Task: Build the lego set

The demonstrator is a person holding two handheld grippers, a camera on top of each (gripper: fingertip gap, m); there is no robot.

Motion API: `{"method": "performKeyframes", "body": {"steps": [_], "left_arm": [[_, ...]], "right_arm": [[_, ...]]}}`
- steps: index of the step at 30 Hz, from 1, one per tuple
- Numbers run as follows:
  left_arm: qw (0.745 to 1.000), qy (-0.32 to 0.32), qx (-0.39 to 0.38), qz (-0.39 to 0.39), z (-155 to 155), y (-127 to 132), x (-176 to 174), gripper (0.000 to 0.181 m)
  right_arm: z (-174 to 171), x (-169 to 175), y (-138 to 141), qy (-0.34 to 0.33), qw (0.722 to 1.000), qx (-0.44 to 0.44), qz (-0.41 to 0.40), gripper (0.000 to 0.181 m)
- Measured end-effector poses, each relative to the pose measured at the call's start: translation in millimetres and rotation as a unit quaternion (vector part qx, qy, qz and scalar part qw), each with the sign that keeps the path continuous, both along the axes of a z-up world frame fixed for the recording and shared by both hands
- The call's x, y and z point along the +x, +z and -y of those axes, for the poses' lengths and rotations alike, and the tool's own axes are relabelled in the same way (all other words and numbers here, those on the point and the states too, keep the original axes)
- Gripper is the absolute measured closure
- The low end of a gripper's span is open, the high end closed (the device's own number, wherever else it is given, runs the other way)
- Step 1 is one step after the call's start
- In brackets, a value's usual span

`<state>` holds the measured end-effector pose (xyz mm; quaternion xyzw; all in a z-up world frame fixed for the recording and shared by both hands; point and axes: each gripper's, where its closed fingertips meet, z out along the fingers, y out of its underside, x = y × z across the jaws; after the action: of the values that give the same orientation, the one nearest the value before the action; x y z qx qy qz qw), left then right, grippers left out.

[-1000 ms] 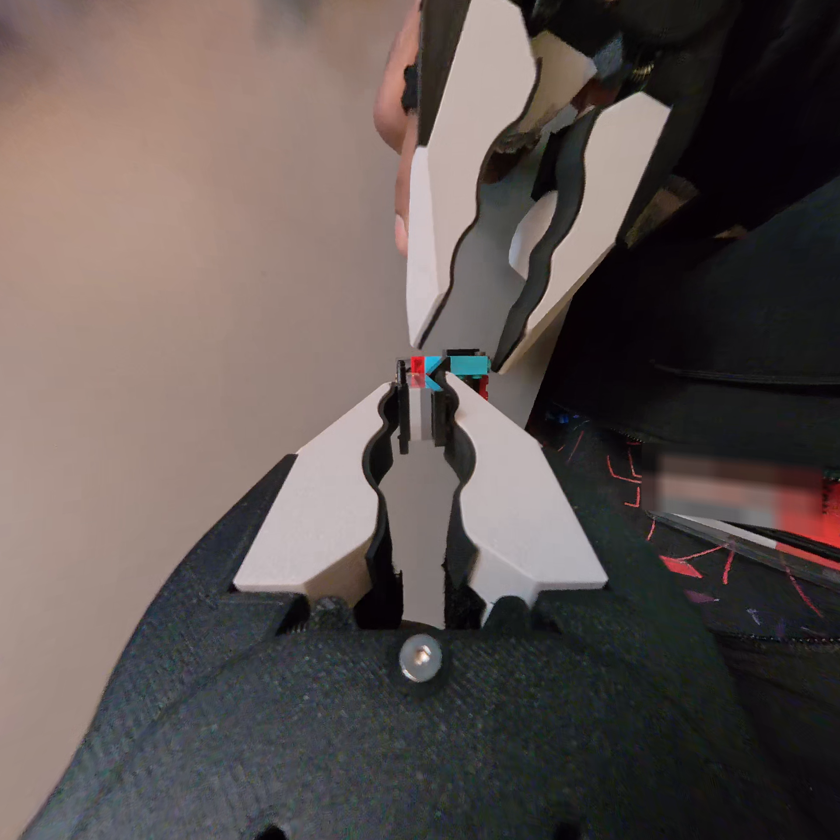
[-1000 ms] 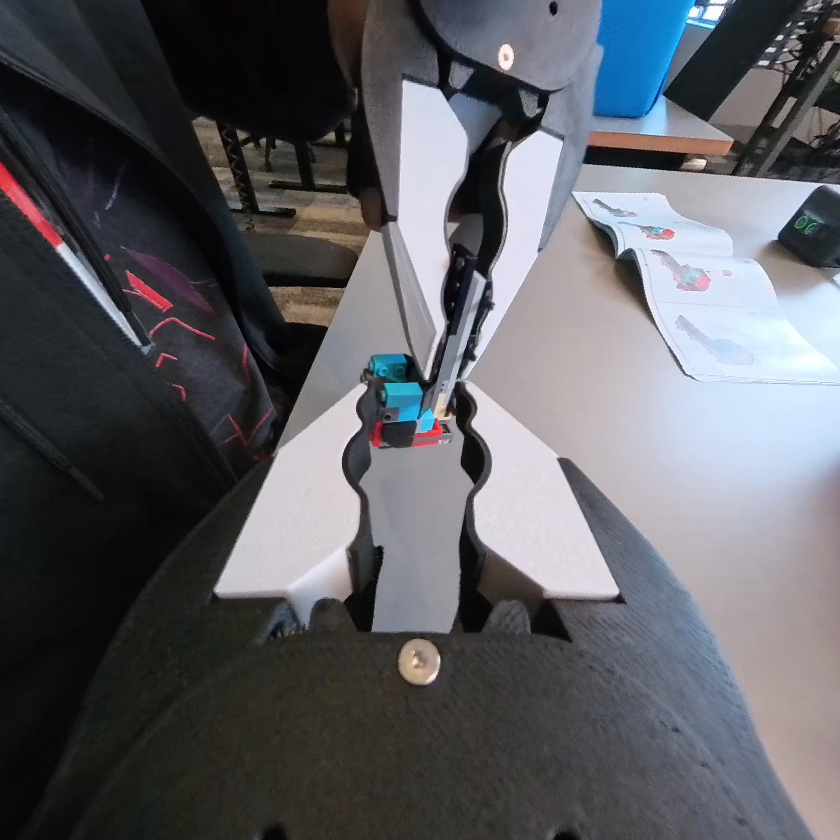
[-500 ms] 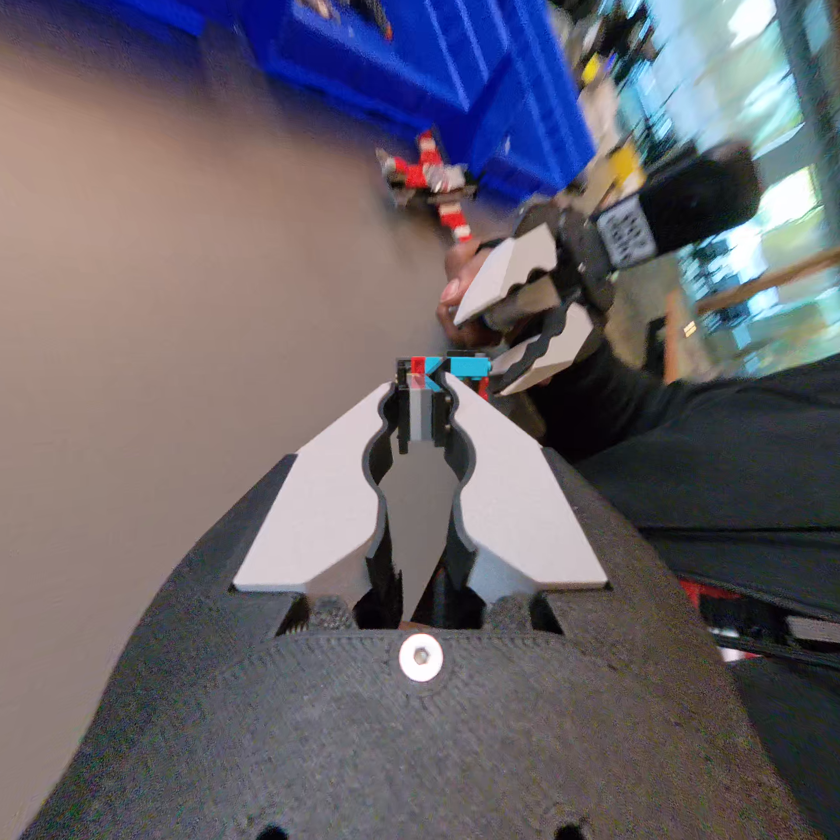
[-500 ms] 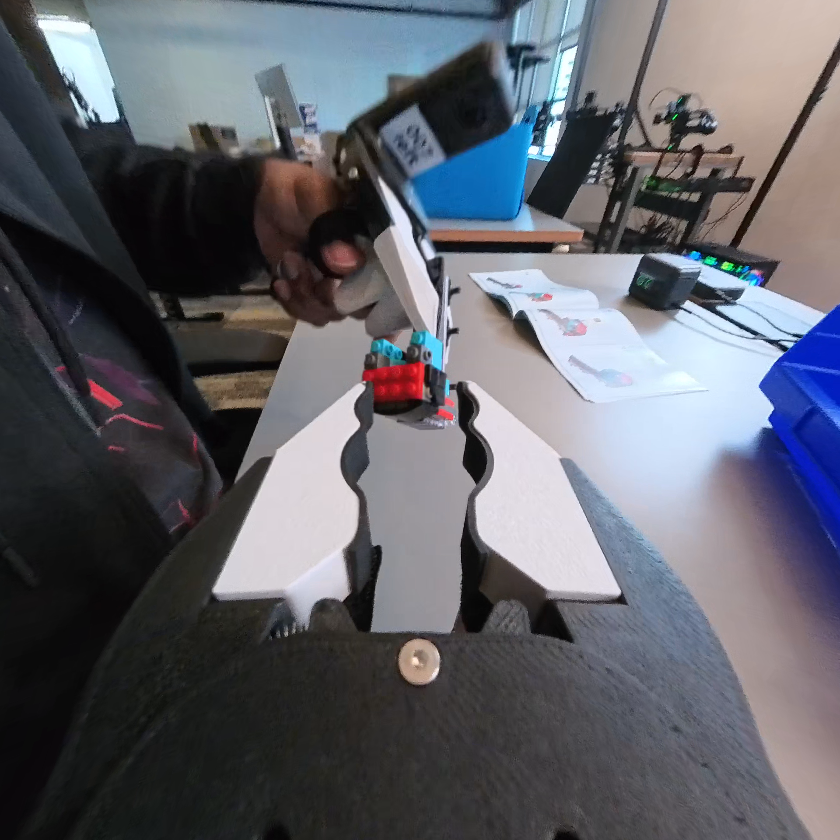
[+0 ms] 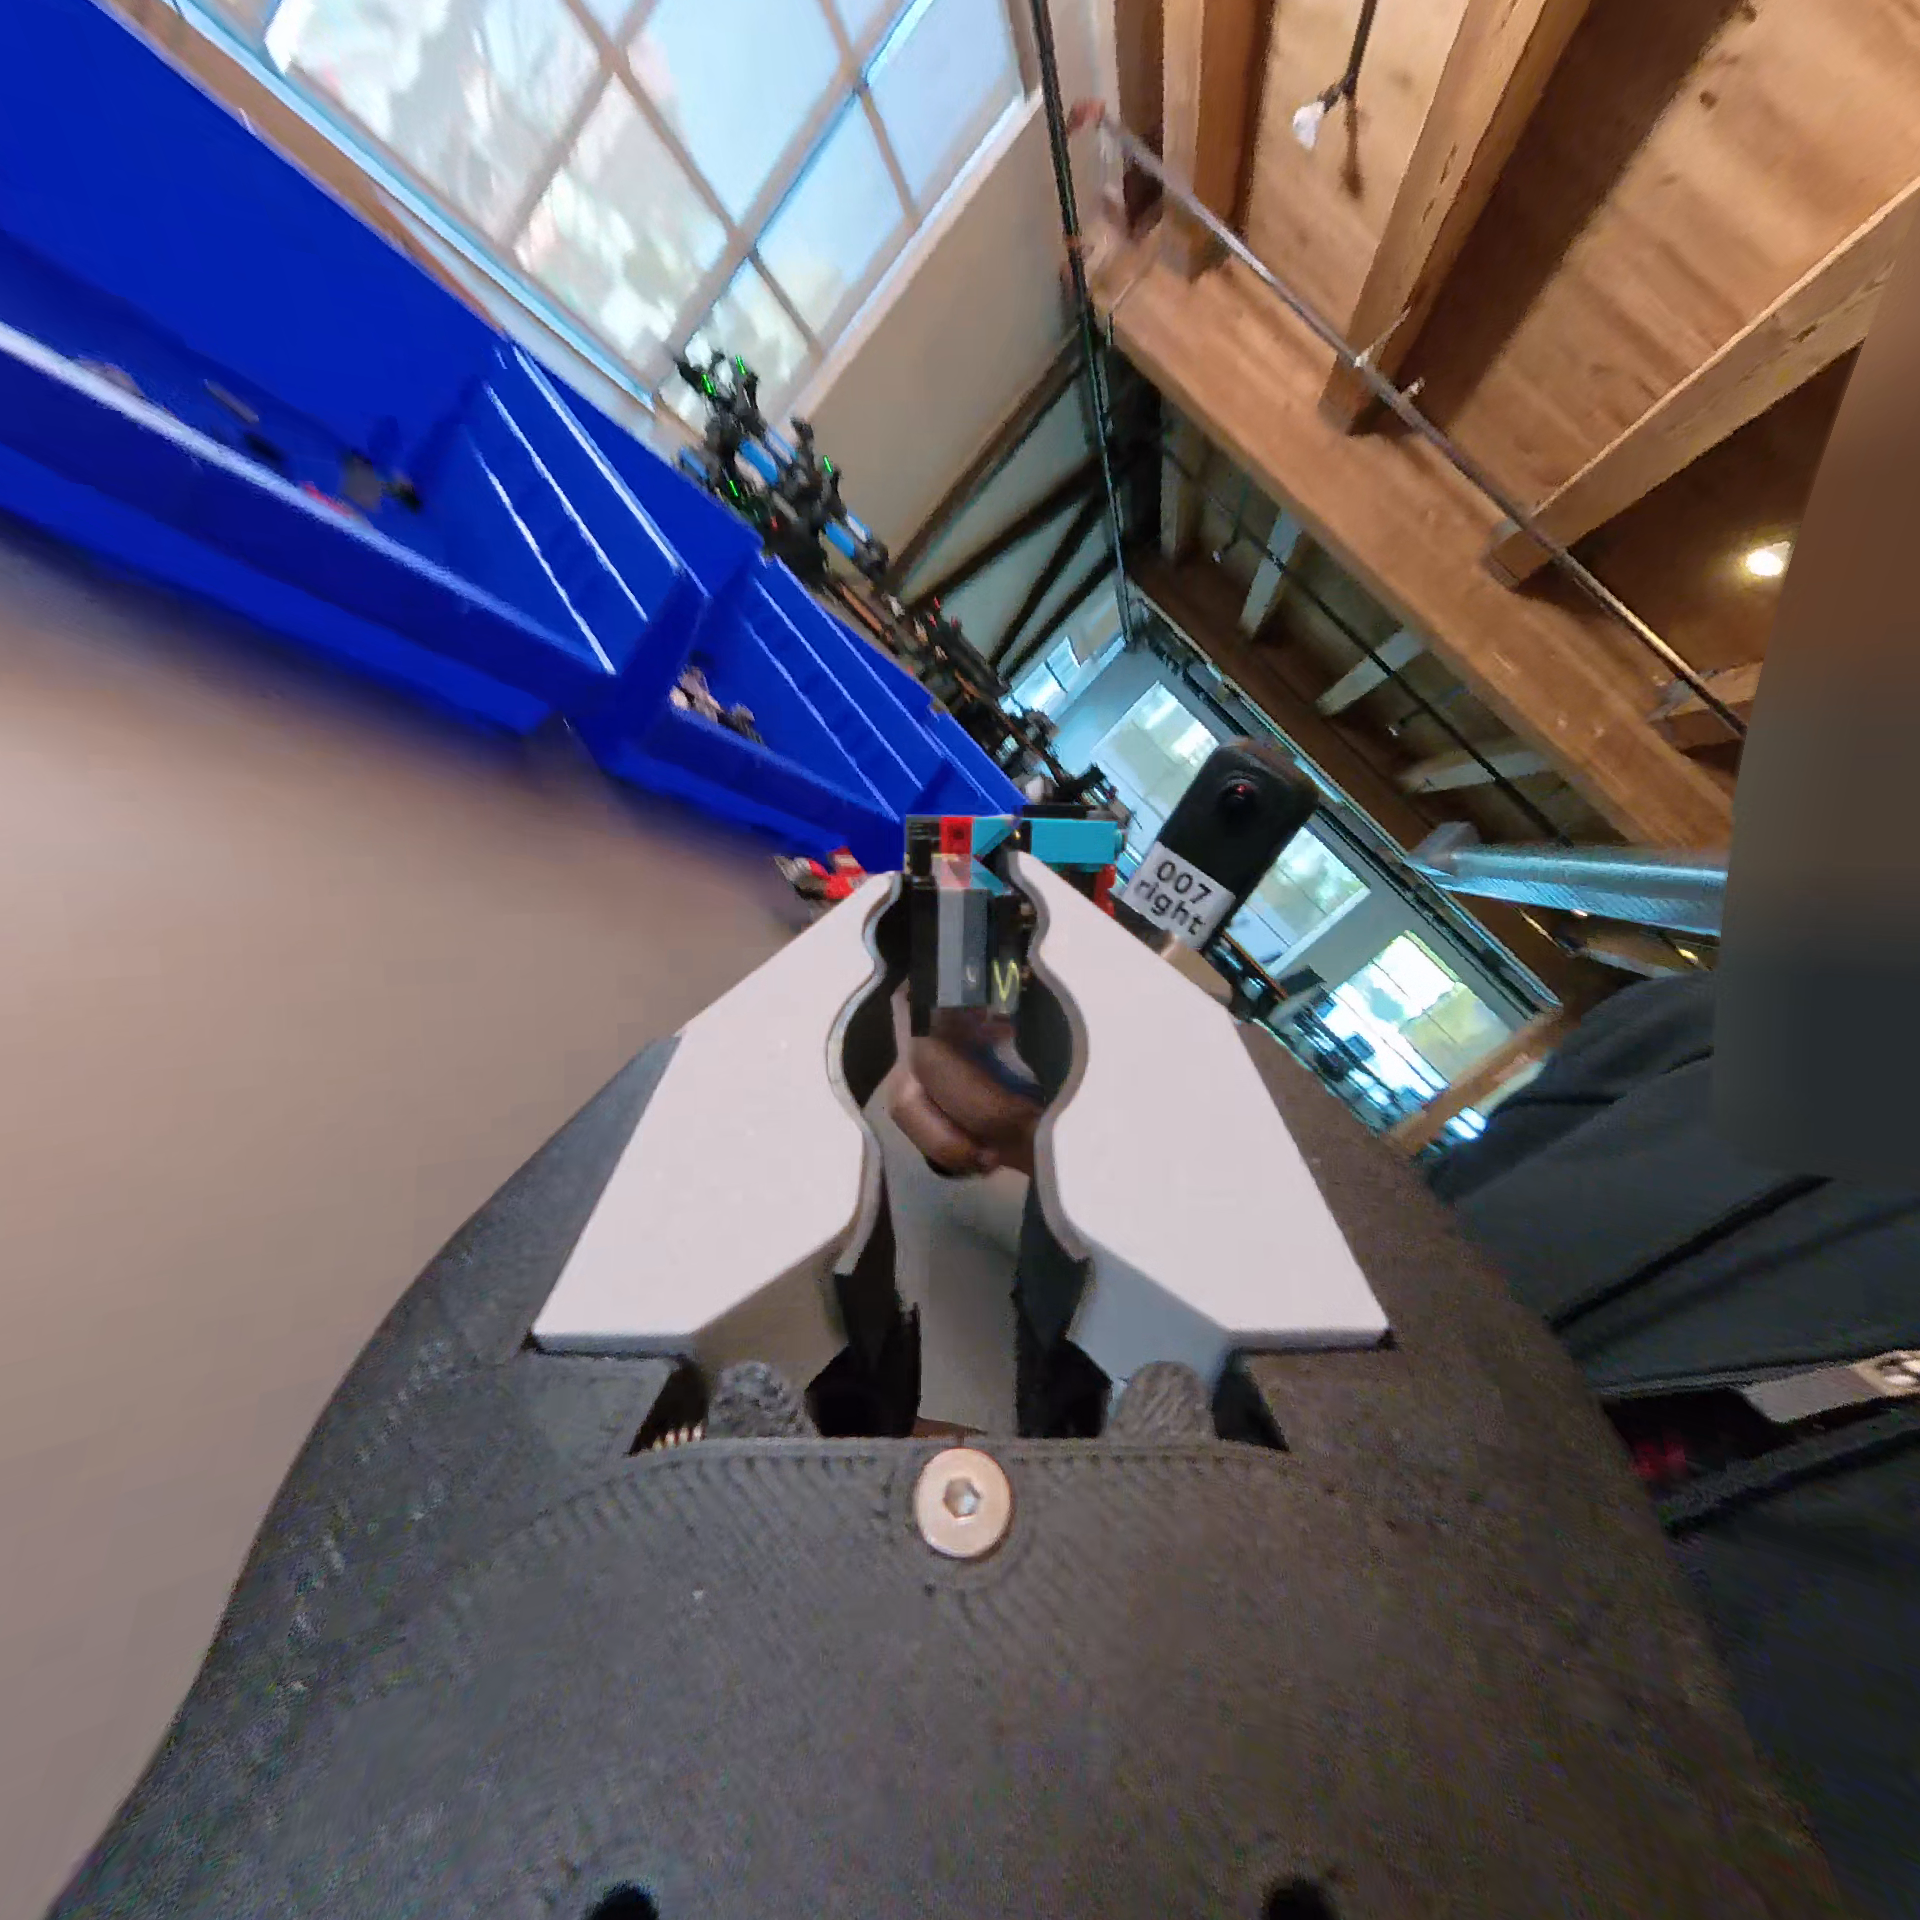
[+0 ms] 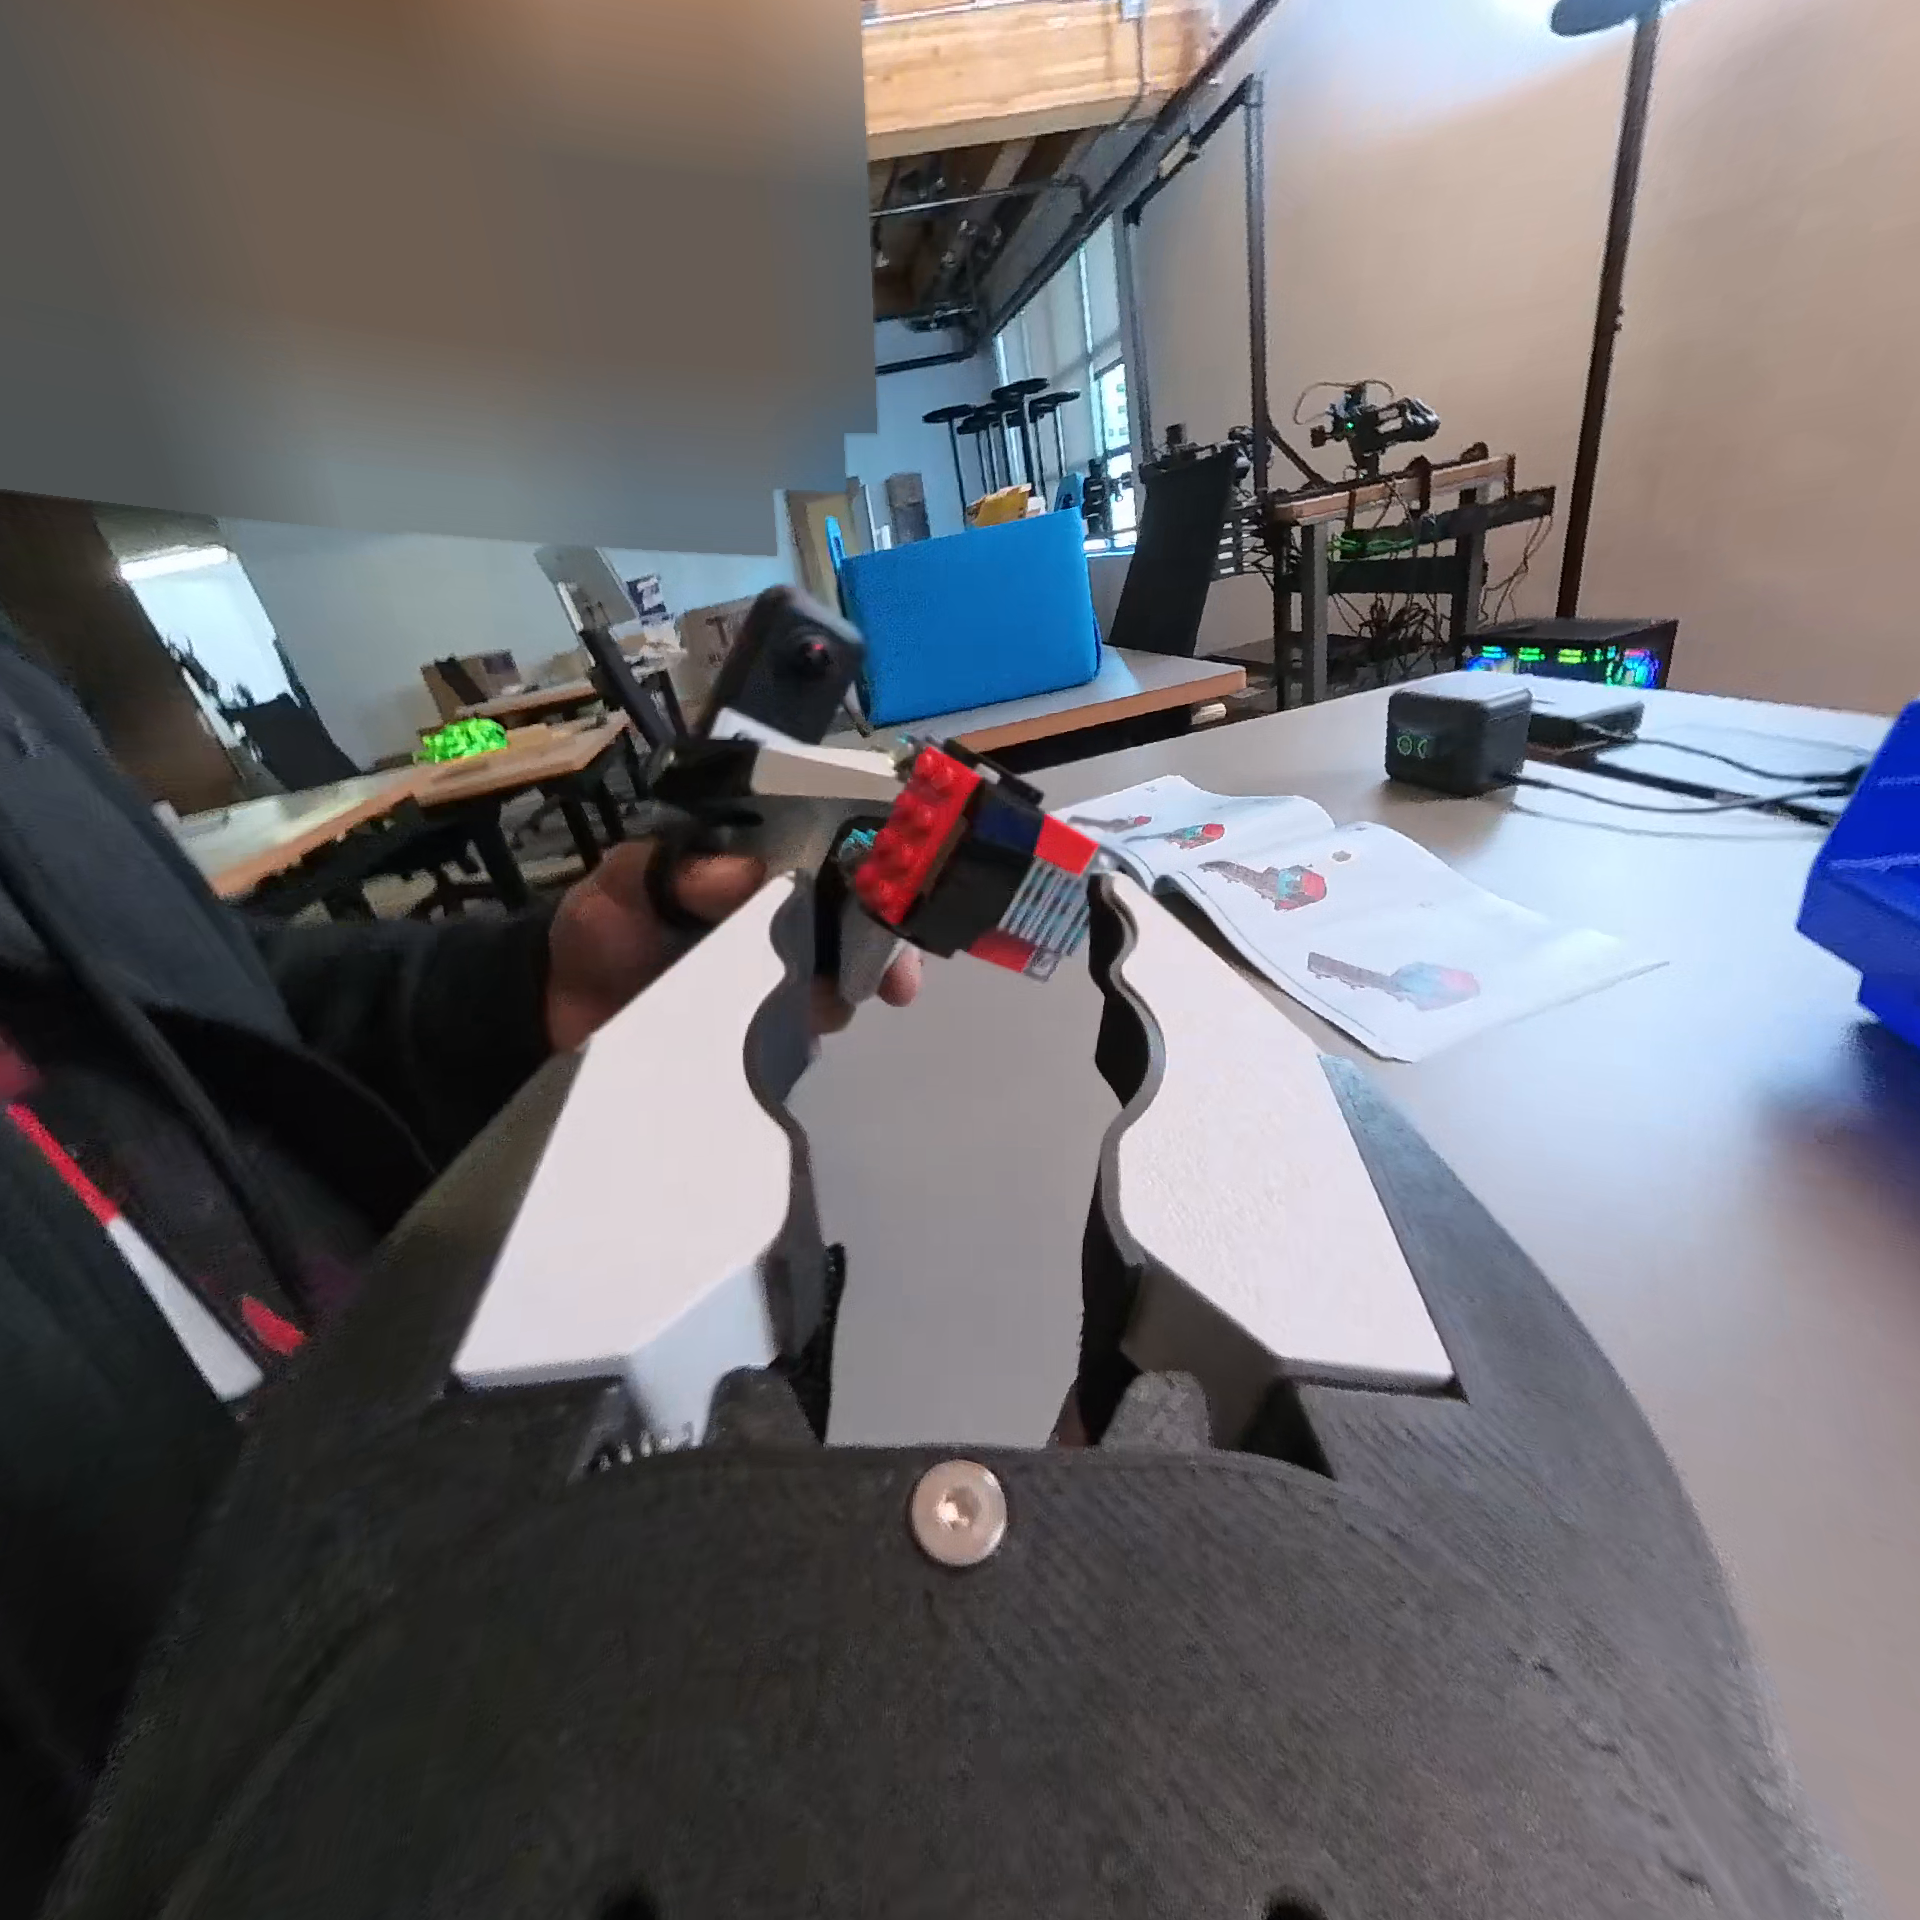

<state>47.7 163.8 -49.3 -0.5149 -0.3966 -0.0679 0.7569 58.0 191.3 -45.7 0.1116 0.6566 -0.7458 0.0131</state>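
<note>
A small lego model (image 5: 961, 935) of red, black, grey and teal bricks is clamped in my left gripper (image 5: 961, 883), which is shut on it and holds it up off the table. In the right wrist view the same model (image 6: 935, 862) sits tilted between the tips of my right gripper (image 6: 951, 894). That gripper's jaws stand a little apart on either side of the model. The left gripper's finger (image 6: 821, 774) reaches the model from behind, with a hand (image 6: 623, 935) on its handle. The right gripper's camera body (image 5: 1236, 821) shows just behind the model.
An open instruction booklet (image 6: 1351, 914) lies on the grey table (image 6: 1558, 1195). A black device (image 6: 1455, 738) with cables stands behind it. Blue bins (image 5: 312, 520) line the far side, with one bin edge (image 6: 1870, 883) at right. Loose red pieces (image 5: 826, 873) lie by the bins. The grippers are tip to tip, or close to it.
Both grippers have swung upward with the model, away from my body. The right jaws have widened slightly and the model now sits tilted between them. The left grip is unchanged.
</note>
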Motion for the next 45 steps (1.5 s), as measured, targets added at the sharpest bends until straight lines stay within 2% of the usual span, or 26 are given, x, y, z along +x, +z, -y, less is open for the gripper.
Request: {"method": "performKeyframes", "body": {"steps": [4,8,14,19,23,30,33,36,40,45], "left_arm": [[0.995,0.078,-0.003,-0.06,13,8,-6,0.164],[0.986,0.138,-0.013,-0.091,19,10,-9,0.164],[0.962,0.212,-0.068,-0.155,27,14,-6,0.164],[0.954,0.255,-0.064,-0.146,33,14,-8,0.165],[0.957,0.264,-0.043,-0.11,33,7,-11,0.165],[0.953,0.299,-0.024,-0.052,42,-5,-18,0.165],[0.953,0.3,-0.023,-0.035,40,-9,-18,0.165],[0.957,0.289,-0.019,-0.013,37,-13,-19,0.164],[0.968,0.25,-0.02,0.001,29,-13,-14,0.155],[0.979,0.205,-0.004,0.02,26,-1,-7,0.15]], "right_arm": [[15,-6,0,-0.016,0.998,-0.01,0.058,0.117],[25,-10,3,-0.025,0.997,-0.015,0.072,0.117],[33,-15,6,-0.015,0.995,-0.029,0.095,0.118],[40,-17,2,-0.038,0.996,-0.018,0.084,0.123],[45,-21,-5,-0.067,0.994,0.002,0.086,0.129],[48,-22,-21,-0.138,0.986,0.055,0.073,0.129],[50,-24,-31,-0.164,0.98,0.082,0.075,0.133],[46,-29,-30,-0.18,0.978,0.082,0.065,0.138],[38,-37,-23,-0.157,0.982,0.068,0.075,0.139],[38,-34,-19,-0.067,0.992,0.097,0.052,0.139]]}}
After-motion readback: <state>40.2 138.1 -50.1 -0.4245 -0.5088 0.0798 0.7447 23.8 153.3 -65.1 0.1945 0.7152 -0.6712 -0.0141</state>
